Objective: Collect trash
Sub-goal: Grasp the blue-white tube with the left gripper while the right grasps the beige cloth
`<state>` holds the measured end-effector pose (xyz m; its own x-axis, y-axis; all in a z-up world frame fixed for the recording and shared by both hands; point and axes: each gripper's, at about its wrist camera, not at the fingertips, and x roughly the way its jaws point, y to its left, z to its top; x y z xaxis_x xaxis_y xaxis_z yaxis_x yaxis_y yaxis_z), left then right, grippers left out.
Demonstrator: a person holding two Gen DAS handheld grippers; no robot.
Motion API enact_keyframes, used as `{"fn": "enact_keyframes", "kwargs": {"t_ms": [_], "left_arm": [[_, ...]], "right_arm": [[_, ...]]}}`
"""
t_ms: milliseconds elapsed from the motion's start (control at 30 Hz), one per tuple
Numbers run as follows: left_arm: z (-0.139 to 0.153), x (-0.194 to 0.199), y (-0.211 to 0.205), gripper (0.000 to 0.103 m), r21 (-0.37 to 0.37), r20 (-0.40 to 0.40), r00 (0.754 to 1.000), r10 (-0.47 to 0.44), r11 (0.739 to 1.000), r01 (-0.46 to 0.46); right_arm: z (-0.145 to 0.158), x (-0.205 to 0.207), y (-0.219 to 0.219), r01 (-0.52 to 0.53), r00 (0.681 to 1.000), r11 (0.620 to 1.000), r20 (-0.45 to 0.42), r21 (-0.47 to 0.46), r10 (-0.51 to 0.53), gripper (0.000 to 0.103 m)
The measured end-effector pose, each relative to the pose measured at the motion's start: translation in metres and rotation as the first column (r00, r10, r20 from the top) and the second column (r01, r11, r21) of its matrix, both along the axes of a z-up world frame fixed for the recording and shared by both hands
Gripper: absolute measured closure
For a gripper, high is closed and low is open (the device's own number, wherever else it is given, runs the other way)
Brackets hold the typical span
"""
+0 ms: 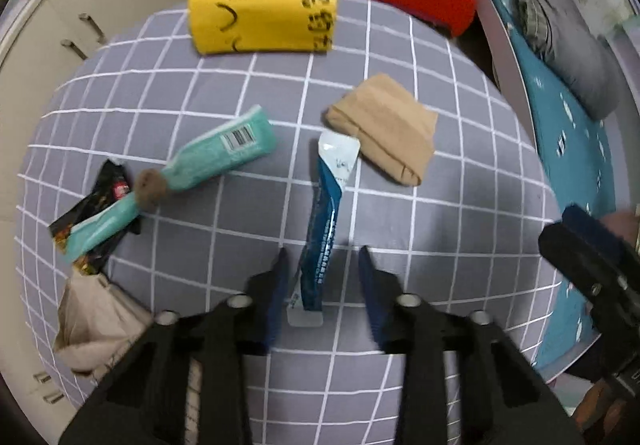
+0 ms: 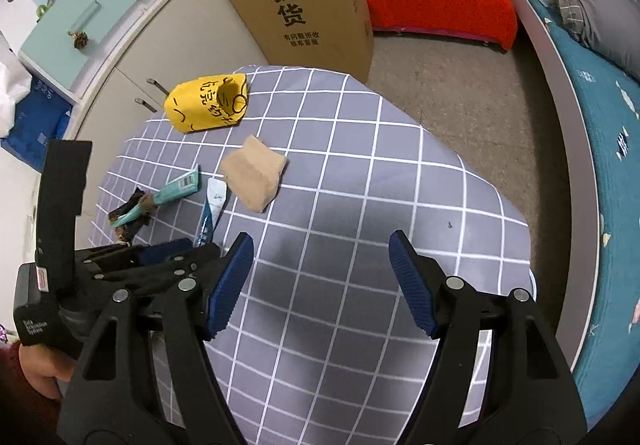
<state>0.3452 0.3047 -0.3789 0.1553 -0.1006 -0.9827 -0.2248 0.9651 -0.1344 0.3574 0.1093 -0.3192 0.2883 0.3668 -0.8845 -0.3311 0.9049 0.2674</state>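
Two views, listed in turn.

Left wrist view: left claw points steeply down at the grey checked surface. Its jaws are partly spread and straddle the near end of a blue-and-white sachet wrapper; the pads are not seen pressing on it. Ahead and to the left of the claw lies a teal tube, its cap beside a black snack wrapper with a teal strip across it. Ahead and right, a folded beige cloth; farthest ahead, a yellow pouch. A pale crumpled bag sits at the near left edge.

Right wrist view: right claw hangs over bare surface, jaws spread wide, nothing between them. The left claw and sachet wrapper lie to its left.

Step in hand, by judgement: first pickup, the sachet wrapper. Next move calls for closing the left claw on the wrapper's thin edge and lifting without sliding it flat.
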Motion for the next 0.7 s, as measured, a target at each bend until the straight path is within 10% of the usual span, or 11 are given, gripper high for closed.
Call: {"fn": "enact_keyframes", "kwargs": {"t_ms": [133, 700], "left_arm": [[0.002, -0.001, 0.001, 0.094, -0.015, 0.039, 0.999, -0.038, 0.999, 0.038], [0.046, -0.032, 0.088, 0.095, 0.016, 0.119, 0.982, 0.150, 0.988, -0.153]], "right_arm": [[-0.006, 0.008, 0.014, -0.021, 1.000, 1.000, -0.002, -0.008, 0.021, 0.033], [-0.041, 0.039, 0.117, -0.271, 0.959, 0.949, 0.042, -0.158, 0.281, 0.039]]}}
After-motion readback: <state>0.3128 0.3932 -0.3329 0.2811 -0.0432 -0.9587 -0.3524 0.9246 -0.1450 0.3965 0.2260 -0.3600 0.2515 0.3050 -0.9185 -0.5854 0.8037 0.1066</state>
